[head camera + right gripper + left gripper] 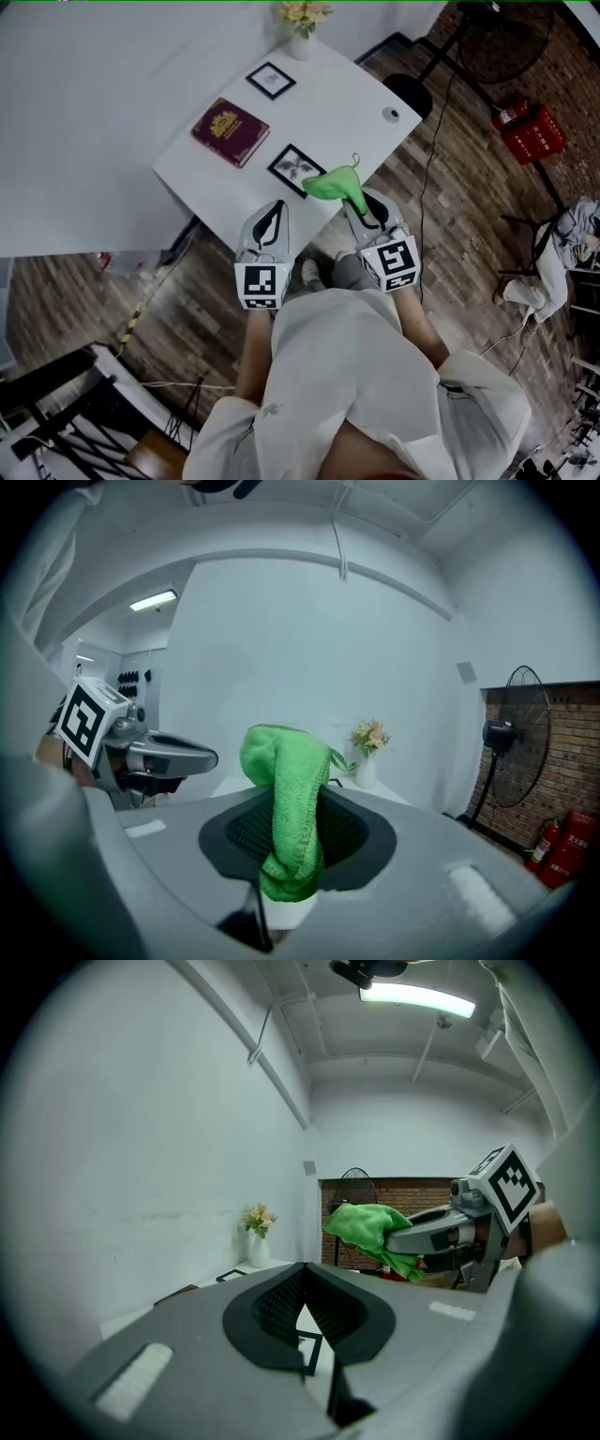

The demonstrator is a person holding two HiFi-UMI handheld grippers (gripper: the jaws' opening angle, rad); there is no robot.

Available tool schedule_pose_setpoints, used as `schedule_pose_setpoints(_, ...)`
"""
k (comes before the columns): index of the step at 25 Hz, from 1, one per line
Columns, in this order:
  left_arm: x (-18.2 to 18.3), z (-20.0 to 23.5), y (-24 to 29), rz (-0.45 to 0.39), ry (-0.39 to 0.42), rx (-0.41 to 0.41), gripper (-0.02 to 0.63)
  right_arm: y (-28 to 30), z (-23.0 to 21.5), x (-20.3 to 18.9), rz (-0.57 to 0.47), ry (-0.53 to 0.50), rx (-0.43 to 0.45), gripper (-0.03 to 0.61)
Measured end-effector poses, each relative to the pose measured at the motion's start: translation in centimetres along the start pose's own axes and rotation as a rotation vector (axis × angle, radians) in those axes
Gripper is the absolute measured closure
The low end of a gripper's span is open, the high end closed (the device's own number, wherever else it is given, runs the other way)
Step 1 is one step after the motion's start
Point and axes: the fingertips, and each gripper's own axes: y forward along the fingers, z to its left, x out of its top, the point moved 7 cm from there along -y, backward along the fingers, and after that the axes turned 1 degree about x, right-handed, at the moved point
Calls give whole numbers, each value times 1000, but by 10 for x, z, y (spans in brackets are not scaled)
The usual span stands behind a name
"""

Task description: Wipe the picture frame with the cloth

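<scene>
1. The right gripper [354, 202] has its jaws pinching a bright green terry cloth [289, 789]. The cloth bunches above the jaws and 1 fold hangs below them.
2. The left gripper [278, 206] has its jaws pressed together with nothing between them. It sits just left of the right gripper, at the centre of the head view.
3. The black rectangular picture frame [294, 167] lies flat on the white table [356, 103], near the table's lower edge. The cloth overlaps the frame's right corner in the head view; contact cannot be told.
4. Also on the table are a maroon hardback book [231, 131] left of the frame, a smaller 2nd black frame [271, 80] and a white vase of yellow flowers [302, 28] at top centre.
</scene>
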Motion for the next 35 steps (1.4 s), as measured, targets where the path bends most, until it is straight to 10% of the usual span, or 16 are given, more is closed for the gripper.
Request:
schedule_pose_setpoints(15, -36, 36, 67, 123, -69, 83, 594, 87, -49, -8, 85, -6, 116, 486)
schedule_pose_setpoints(35, -110, 42, 131, 381, -209, 310, 594, 210, -93, -45, 275, -13, 532, 486)
